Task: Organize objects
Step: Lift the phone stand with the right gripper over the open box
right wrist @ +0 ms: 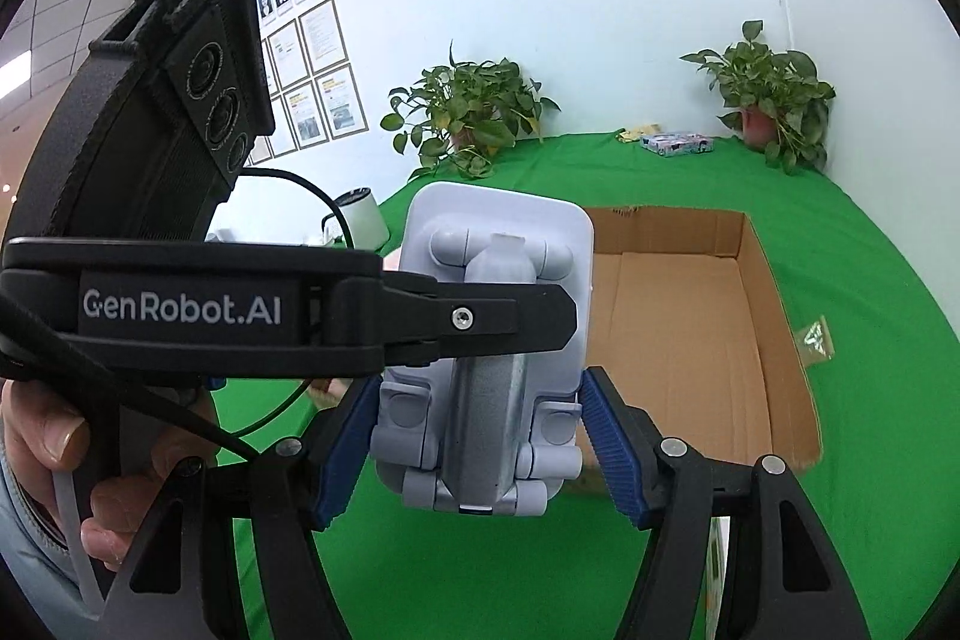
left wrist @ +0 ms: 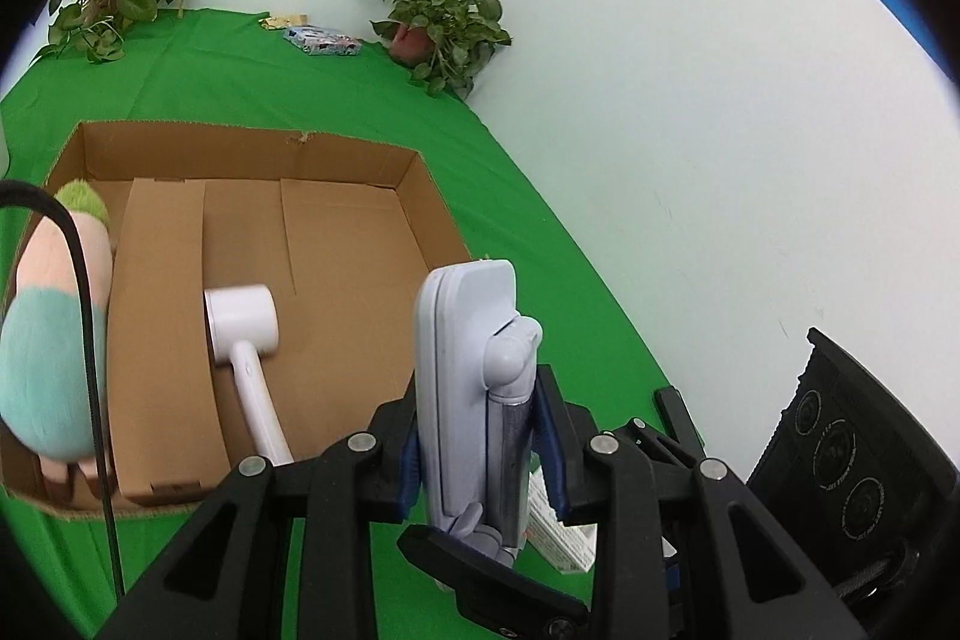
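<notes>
- My left hand-held gripper (left wrist: 483, 454) is clamped edge-on around a pale grey folding stand (left wrist: 471, 370), its blue pads (left wrist: 552, 451) pressing both narrow sides.
- My right hand-held gripper (right wrist: 480, 451) brackets the same stand (right wrist: 489, 400) across its wider face; the left pad touches it, but I cannot tell whether the right pad does.
- The stand is held up above the green-covered worktop (left wrist: 540, 244), just beside the near right corner of the cardboard box (left wrist: 432, 196).
- Inside the box a white handheld device (left wrist: 246, 340) lies on the bottom, its handle pointing to the near edge.
- A plush toy (left wrist: 48, 340) lies against the box's left wall.
- Two potted plants (right wrist: 474, 111) stand at the worktop's far edge, one in each corner, with a small printed pack (right wrist: 675, 143) between them.
- A small white carton (left wrist: 564, 535) lies on the worktop below the left hand-held gripper.
- My hand (right wrist: 54, 448) grips the left tool's handle.
</notes>
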`<action>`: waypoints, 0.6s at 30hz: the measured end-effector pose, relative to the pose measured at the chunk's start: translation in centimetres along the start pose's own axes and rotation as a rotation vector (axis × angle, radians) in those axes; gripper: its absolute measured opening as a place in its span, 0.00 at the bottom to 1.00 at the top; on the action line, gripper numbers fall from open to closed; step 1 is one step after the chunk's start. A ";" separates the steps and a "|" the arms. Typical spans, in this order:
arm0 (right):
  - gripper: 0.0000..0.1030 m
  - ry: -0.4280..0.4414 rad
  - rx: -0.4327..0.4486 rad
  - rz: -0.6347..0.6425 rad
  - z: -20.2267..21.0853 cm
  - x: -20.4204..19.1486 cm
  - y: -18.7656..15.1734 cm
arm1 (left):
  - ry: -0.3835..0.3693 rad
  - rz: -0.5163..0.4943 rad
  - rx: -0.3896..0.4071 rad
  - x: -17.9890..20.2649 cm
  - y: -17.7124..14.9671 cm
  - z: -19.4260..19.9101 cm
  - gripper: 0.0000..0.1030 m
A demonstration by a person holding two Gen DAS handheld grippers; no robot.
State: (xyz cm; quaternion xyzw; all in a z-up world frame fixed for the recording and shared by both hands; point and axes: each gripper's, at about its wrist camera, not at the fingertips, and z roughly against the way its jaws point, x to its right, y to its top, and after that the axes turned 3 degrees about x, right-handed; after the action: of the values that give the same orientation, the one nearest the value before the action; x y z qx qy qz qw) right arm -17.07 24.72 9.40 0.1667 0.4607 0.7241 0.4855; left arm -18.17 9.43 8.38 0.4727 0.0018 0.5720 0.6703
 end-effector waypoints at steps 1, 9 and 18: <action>0.62 0.004 -0.010 -0.005 -0.5 0.3 0.8 | 0.001 0.005 -0.002 -0.2 0.6 -0.3 0.29; 0.62 0.015 -0.083 -0.052 -4.9 3.3 4.4 | 0.011 0.057 -0.052 -2.4 3.2 -4.0 0.29; 0.62 0.054 -0.212 -0.146 -11.1 7.8 1.1 | 0.062 0.161 -0.182 -6.6 1.0 -10.1 0.29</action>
State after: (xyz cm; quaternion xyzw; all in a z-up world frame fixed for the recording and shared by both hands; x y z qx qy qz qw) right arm -28.99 25.65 2.94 0.0608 0.4052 0.7356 0.5394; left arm -26.72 10.63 -0.11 0.3908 -0.0674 0.6362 0.6618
